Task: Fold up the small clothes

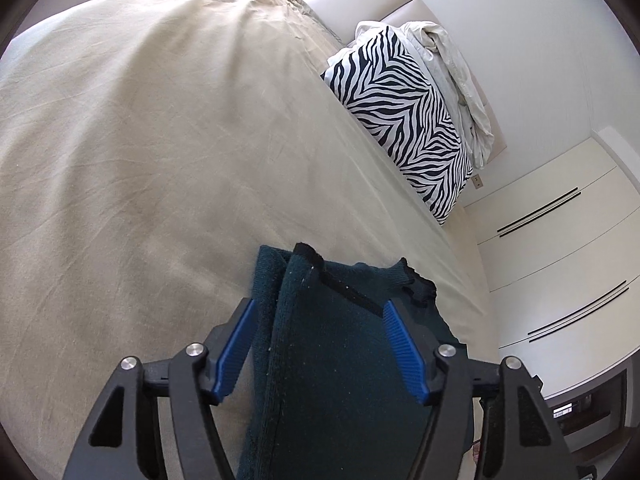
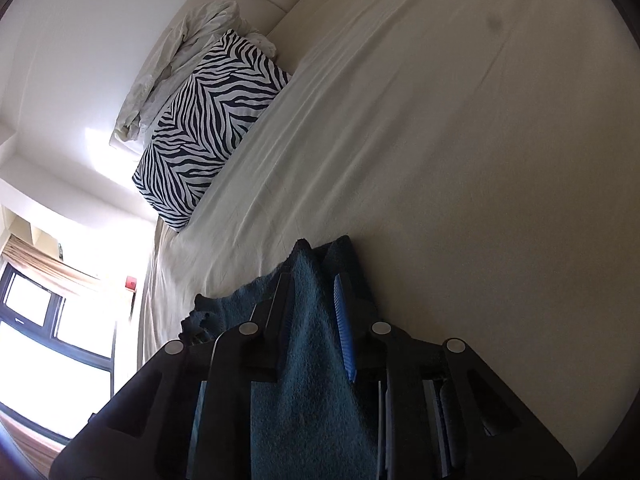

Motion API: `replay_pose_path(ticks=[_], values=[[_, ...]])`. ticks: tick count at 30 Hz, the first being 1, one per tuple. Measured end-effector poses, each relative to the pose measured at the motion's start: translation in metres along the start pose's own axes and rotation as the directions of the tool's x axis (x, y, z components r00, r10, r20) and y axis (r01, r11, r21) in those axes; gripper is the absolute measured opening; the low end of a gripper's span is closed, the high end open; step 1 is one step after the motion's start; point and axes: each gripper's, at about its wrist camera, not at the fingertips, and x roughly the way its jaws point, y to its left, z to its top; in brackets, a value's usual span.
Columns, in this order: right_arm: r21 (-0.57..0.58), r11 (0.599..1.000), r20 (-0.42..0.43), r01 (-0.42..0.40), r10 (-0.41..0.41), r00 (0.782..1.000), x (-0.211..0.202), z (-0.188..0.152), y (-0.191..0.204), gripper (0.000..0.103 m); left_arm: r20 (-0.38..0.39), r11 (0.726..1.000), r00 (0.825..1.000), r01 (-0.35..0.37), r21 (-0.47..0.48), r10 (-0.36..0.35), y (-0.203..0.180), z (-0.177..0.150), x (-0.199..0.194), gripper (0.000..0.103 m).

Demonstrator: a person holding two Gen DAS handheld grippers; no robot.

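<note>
- Dark teal knit garment (image 1: 340,360) lies on the beige bed sheet (image 1: 140,160), between both grippers.
- In the left wrist view its long axis runs from the near bottom edge up and away from the camera; the far end finishes in a folded corner with black trim (image 1: 316,258).
- In the right wrist view the same garment (image 2: 316,360) runs up between the fingers to a pointed fold at its far end.
- Left gripper (image 1: 324,324): jaws stand wide; the 2 blue pads (image 1: 404,340) flank the cloth on either side, and the left pad sits clear of it. No grip on the cloth.
- Right gripper (image 2: 316,308): jaws narrow, cloth between them. Whether the pads press the cloth cannot be told; 1 pad (image 2: 344,328) shows, the other is in shadow.
- Open room: bare sheet extends well beyond the far end of the garment in both views.
- Edges: a zebra-print pillow (image 1: 404,120) lies along the headboard side with crumpled white bedding (image 1: 452,68) behind it, well apart from the garment. White wardrobe doors (image 1: 560,248) stand beyond the bed edge; a window (image 2: 48,320) shows in the right wrist view.
</note>
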Motion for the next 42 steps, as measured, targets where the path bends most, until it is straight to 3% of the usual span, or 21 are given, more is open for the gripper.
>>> replay_pose_path(ticks=[7, 9, 10, 11, 15, 18, 21, 25, 27, 32, 35, 42], values=[[-0.24, 0.966, -0.048, 0.095, -0.109, 0.993, -0.028, -0.028, 0.028, 0.022, -0.005, 0.991, 0.998, -0.062, 0.119, 0.063, -0.014, -0.049, -0.022, 0.067], [-0.302, 0.942, -0.064, 0.149, -0.175, 0.982, -0.026, -0.035, 0.033, 0.034, -0.006, 0.988, 0.997, -0.08, 0.133, 0.081, -0.012, -0.067, -0.026, 0.067], [-0.336, 0.924, -0.064, 0.18, -0.214, 0.975, -0.026, -0.042, 0.035, 0.05, -0.009, 0.986, 0.996, -0.086, 0.14, 0.089, -0.011, -0.074, -0.028, 0.067], [-0.365, 0.909, -0.059, 0.201, -0.238, 0.97, -0.026, -0.047, 0.035, 0.056, -0.011, 0.985, 0.995, -0.093, 0.145, 0.095, -0.01, -0.081, -0.029, 0.067], [-0.445, 0.865, -0.054, 0.232, -0.285, 0.957, -0.034, -0.071, 0.035, 0.056, -0.002, 0.984, 0.994, -0.106, 0.141, 0.107, -0.006, -0.098, -0.036, 0.067], [-0.437, 0.865, -0.041, 0.247, -0.293, 0.955, -0.046, -0.079, 0.026, 0.056, -0.005, 0.987, 0.994, -0.108, 0.122, 0.109, 0.001, -0.104, -0.039, 0.067], [-0.4, 0.884, -0.047, 0.241, -0.282, 0.958, -0.059, -0.085, 0.013, 0.054, -0.001, 0.984, 0.993, -0.115, 0.139, 0.116, 0.001, -0.11, -0.04, 0.06], [-0.421, 0.878, -0.057, 0.229, -0.277, 0.959, -0.07, -0.099, 0.007, 0.032, 0.006, 0.968, 0.989, -0.145, 0.202, 0.147, -0.008, -0.117, -0.04, 0.053], [-0.425, 0.875, -0.052, 0.231, -0.279, 0.959, -0.073, -0.104, 0.004, 0.029, -0.005, 0.968, 0.988, -0.151, 0.203, 0.155, -0.006, -0.12, -0.037, 0.048], [-0.387, 0.895, -0.024, 0.221, -0.249, 0.968, -0.086, -0.106, -0.002, 0.007, -0.009, 0.967, 0.984, -0.175, 0.188, 0.18, 0.003, -0.121, -0.037, 0.03], [-0.394, 0.891, -0.006, 0.225, -0.247, 0.969, -0.093, -0.109, -0.002, 0.005, -0.01, 0.961, 0.98, -0.195, 0.198, 0.201, 0.005, -0.122, -0.037, 0.021], [-0.373, 0.9, 0.005, 0.225, -0.241, 0.971, -0.107, -0.111, -0.007, 0.005, -0.026, 0.949, 0.972, -0.22, 0.228, 0.232, 0.004, -0.124, -0.033, 0.015]])
